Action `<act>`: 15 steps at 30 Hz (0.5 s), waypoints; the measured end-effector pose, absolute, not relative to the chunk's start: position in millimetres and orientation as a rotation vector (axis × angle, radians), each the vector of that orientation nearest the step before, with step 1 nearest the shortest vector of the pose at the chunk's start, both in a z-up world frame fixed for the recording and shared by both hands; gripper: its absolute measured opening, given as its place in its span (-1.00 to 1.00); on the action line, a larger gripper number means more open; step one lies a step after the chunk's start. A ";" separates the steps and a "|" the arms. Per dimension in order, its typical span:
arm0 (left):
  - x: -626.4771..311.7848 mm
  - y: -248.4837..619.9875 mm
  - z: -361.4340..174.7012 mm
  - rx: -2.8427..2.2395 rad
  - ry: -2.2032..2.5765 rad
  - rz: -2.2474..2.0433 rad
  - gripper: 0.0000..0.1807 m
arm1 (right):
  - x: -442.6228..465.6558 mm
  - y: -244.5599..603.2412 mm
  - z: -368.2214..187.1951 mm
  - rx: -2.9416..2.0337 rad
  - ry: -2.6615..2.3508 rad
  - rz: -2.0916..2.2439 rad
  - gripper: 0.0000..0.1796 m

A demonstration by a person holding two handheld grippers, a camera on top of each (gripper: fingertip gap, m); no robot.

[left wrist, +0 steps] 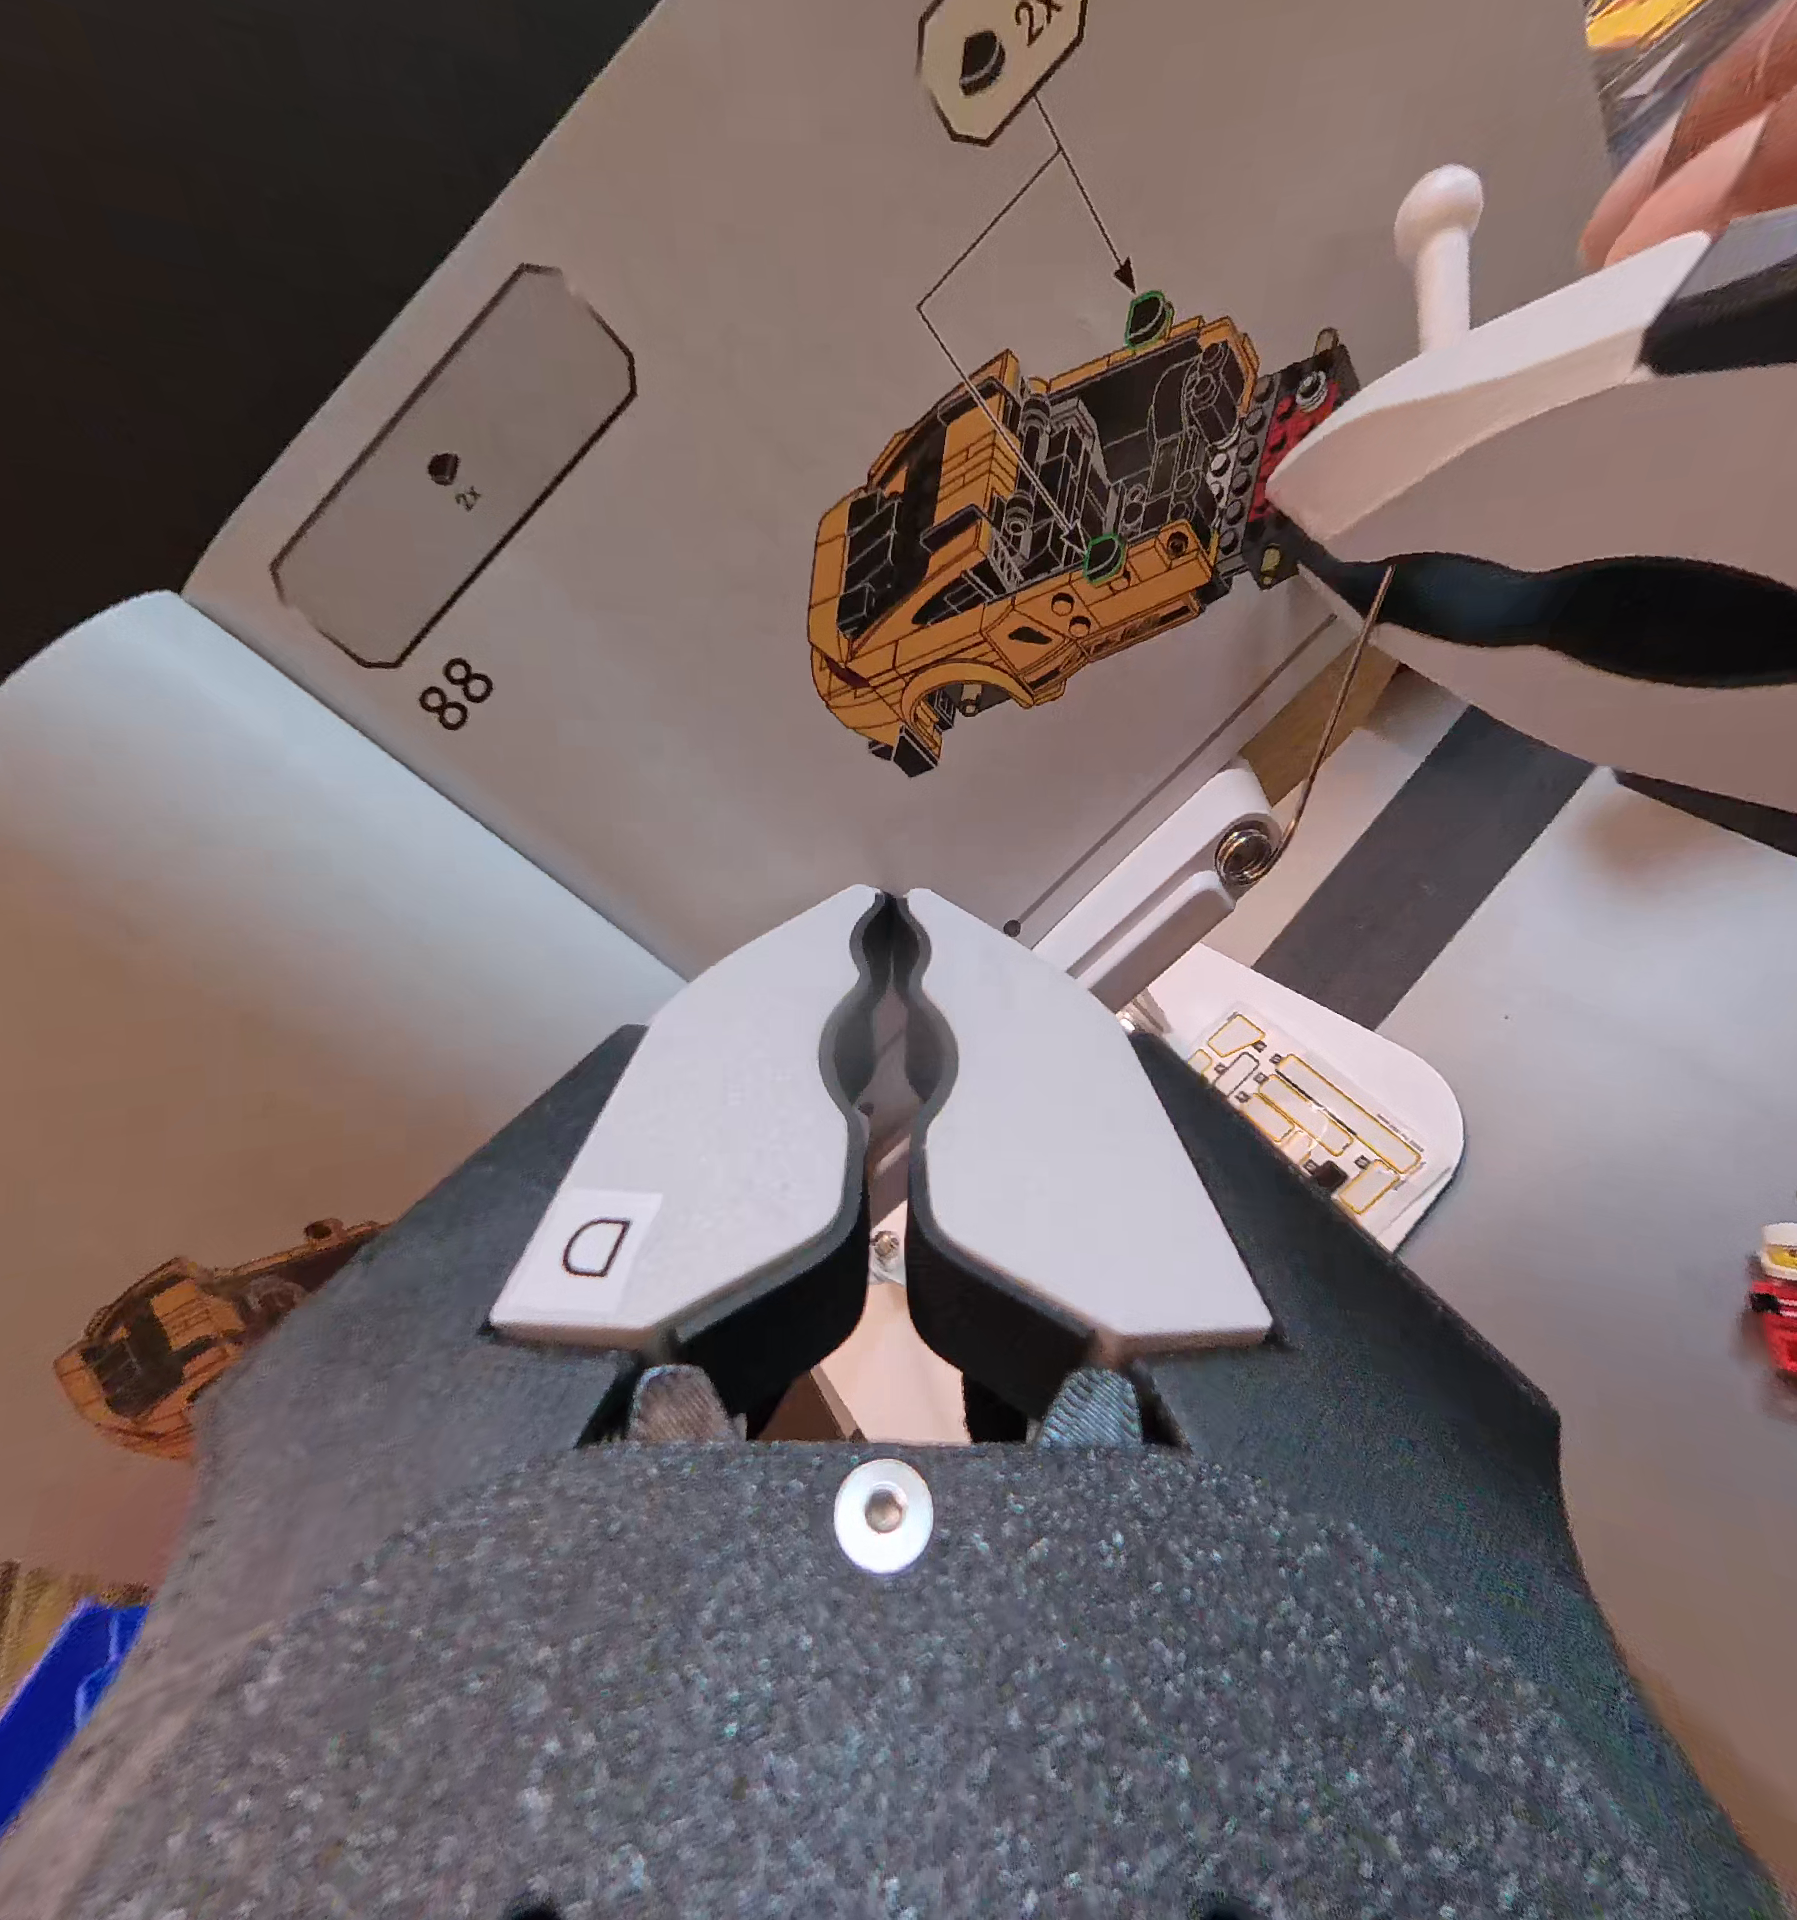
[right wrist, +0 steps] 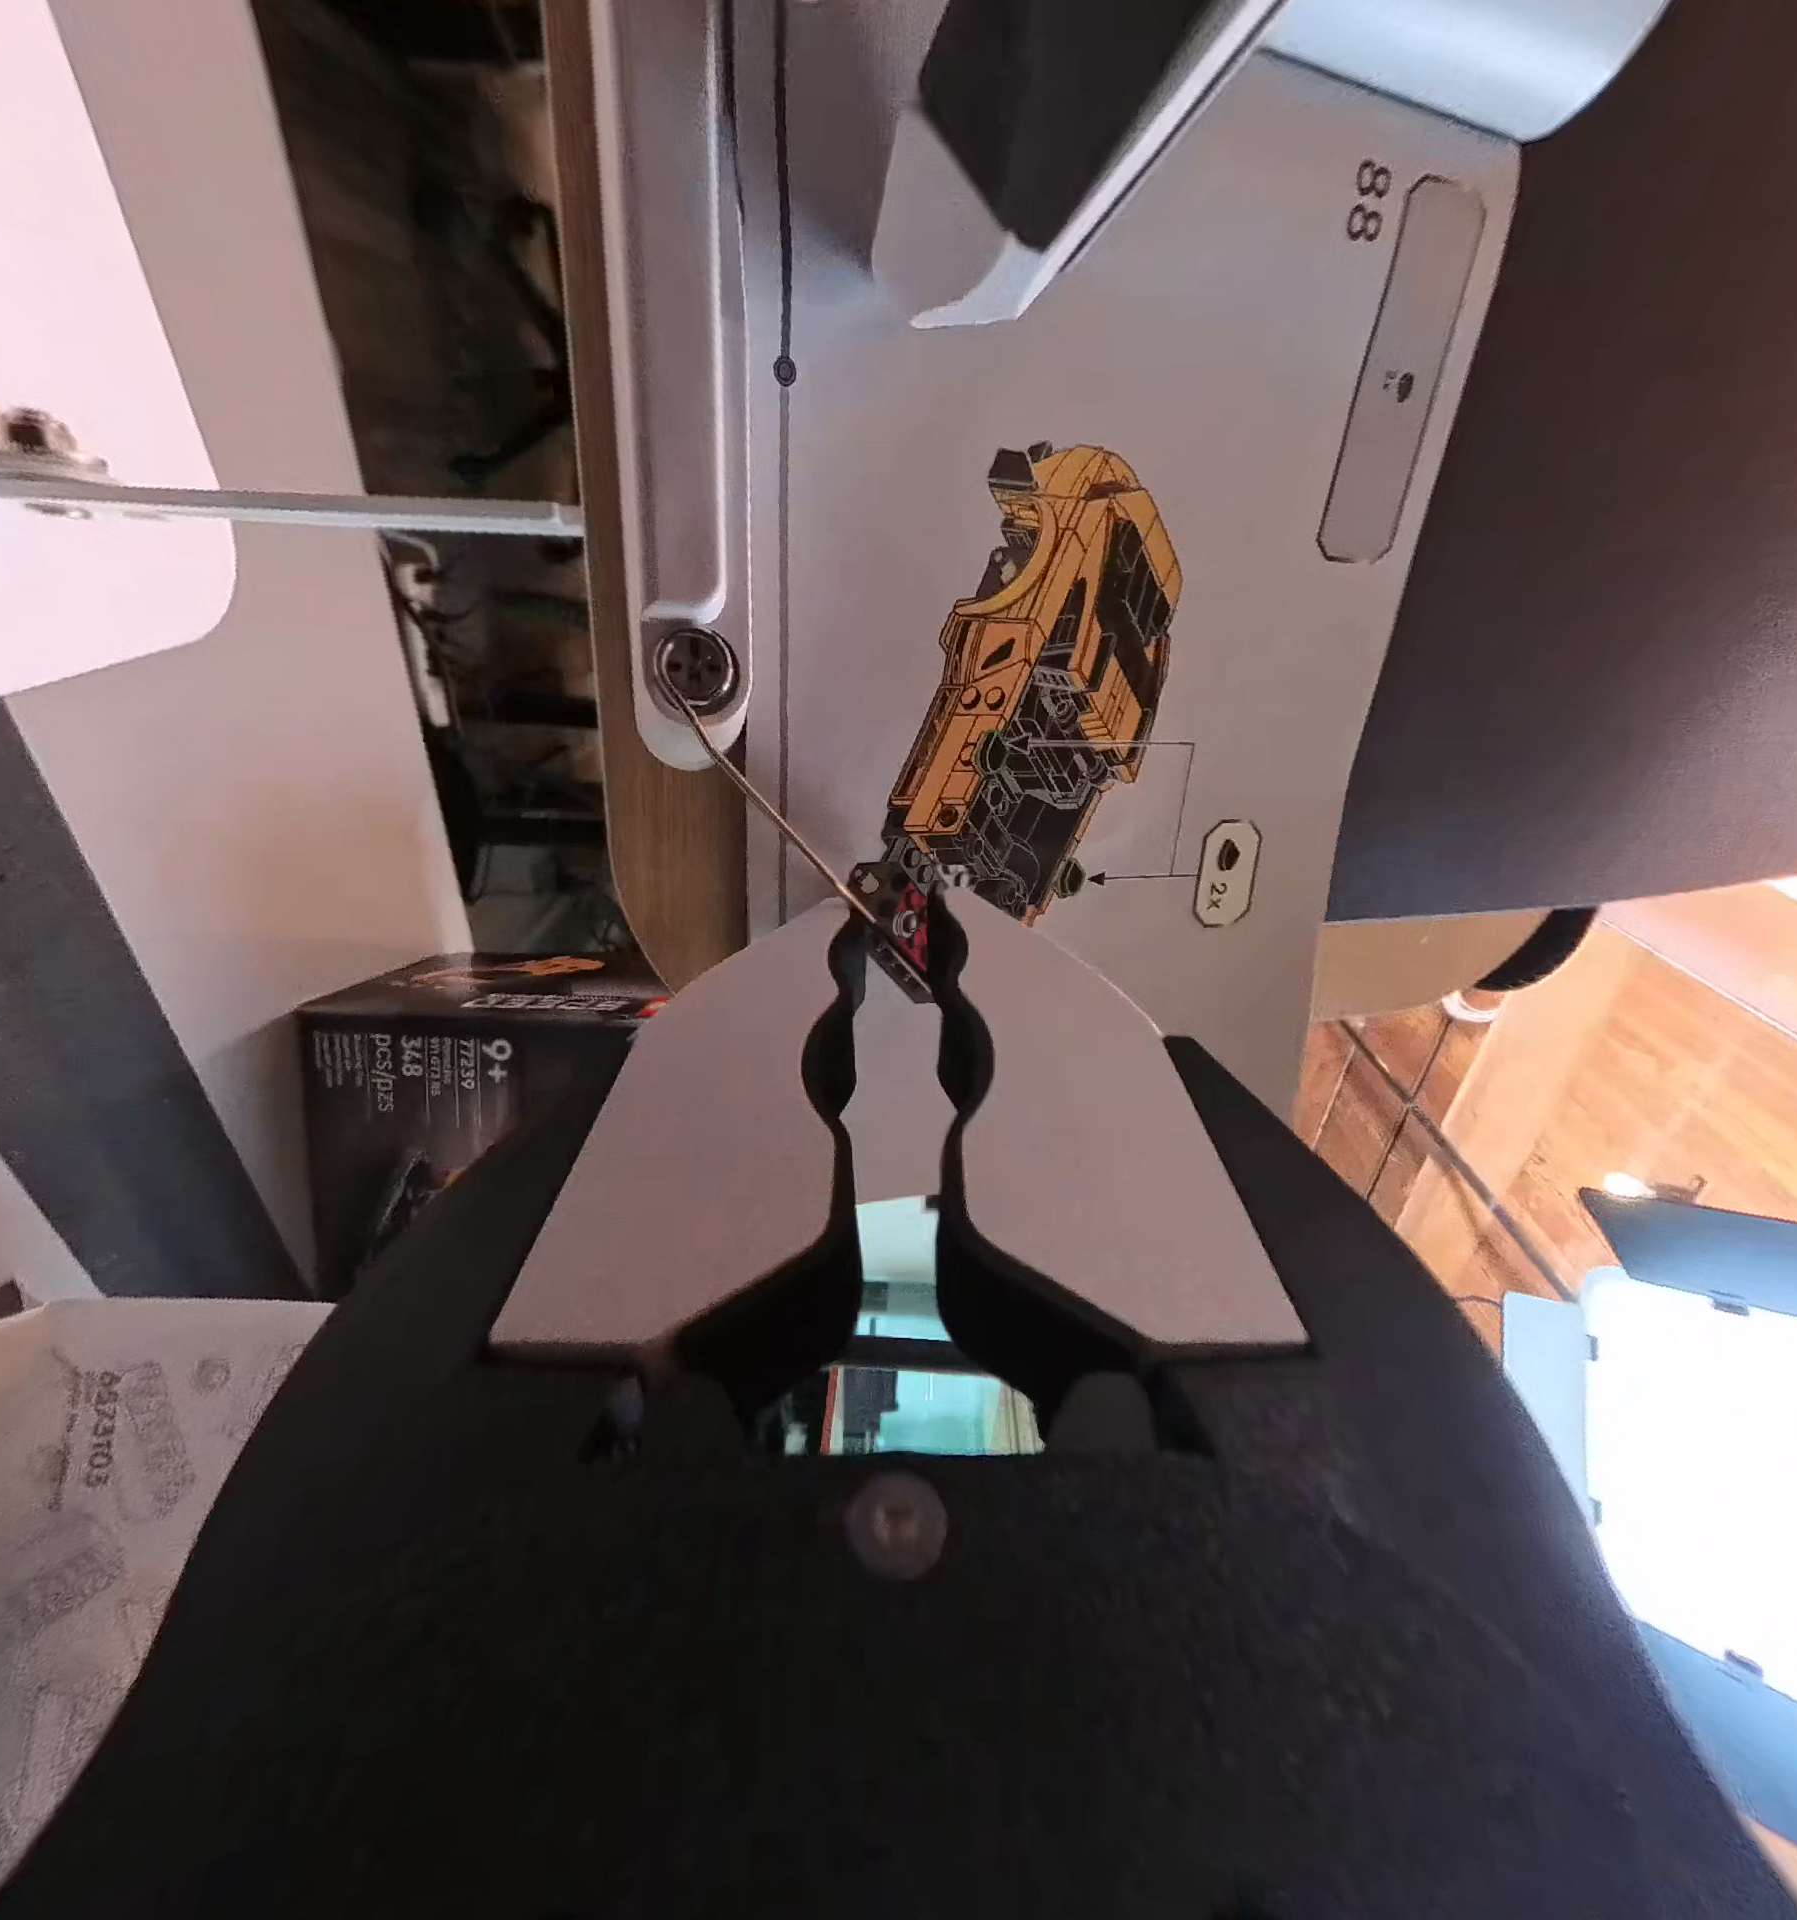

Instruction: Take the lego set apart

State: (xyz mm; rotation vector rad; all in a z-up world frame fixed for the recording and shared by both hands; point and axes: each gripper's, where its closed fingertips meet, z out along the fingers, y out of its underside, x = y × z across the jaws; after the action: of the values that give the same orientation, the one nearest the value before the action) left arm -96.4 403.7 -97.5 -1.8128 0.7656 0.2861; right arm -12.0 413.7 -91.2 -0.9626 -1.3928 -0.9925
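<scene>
While the right tool (right wrist: 899, 940) clamps the small black-and-red lego assembly (right wrist: 899, 914), the closed, empty left tool (left wrist: 892, 902) sits at its seven o'clock.

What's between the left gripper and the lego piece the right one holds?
Nothing visible. Only open air over the booklet page separates the left gripper from the lego piece in the right gripper. A thin wire runs up to the piece, off to the side.
</scene>
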 end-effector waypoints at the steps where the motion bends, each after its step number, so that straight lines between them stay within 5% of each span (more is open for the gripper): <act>1: -95.7 401.2 -95.6 -1.807 0.758 0.265 -1.00 | -9.8 412.2 -90.6 -0.964 -1.359 -0.988 -0.85; 15: -152.6 338.2 -76.4 -1.733 0.544 0.051 -1.00 | 49.1 415.5 -102.4 -1.583 -0.869 -0.092 -0.45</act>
State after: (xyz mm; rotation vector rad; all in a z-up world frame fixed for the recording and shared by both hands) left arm -152.6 338.2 -76.4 -1.7329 0.5442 0.0512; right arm 49.1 415.5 -102.4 -1.5831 -0.8688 -0.0917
